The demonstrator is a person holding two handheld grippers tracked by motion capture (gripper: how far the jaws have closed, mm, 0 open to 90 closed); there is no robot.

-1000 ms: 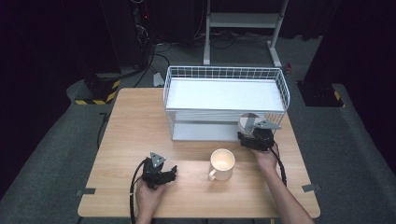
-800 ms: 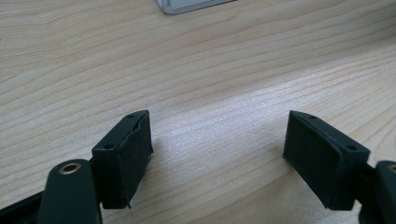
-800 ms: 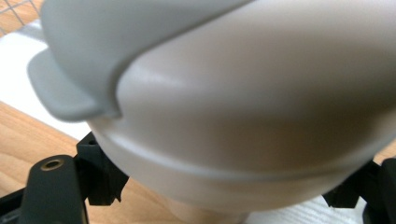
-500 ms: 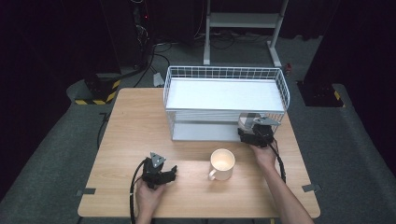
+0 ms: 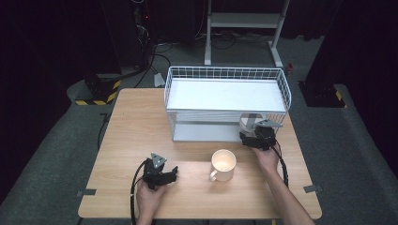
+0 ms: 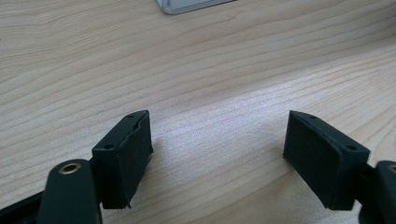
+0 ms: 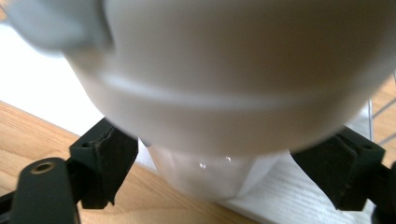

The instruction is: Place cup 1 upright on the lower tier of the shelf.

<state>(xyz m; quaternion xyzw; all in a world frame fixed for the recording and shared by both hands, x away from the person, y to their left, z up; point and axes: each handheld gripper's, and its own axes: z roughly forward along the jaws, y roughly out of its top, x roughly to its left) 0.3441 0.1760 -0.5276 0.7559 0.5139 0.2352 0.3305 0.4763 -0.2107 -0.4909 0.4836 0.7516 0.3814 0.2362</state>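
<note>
At rack's lower shelf — right gripper (image 5: pixel 251 132) jaws just widening around white cup (image 7: pixel 243 70) | left gripper (image 6: pixel 219 149) spread, empty.

Left gripper (image 5: pixel 170 174) low near the table's front edge, jaws apart and empty; right gripper (image 5: pixel 251 137) toward the right edge, jaws just opening.

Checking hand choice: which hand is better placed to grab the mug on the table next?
Probably left: the left gripper is open, empty and faces the mug. The right gripper has just been opening its jaws, with a cup between them at the rack.
</note>
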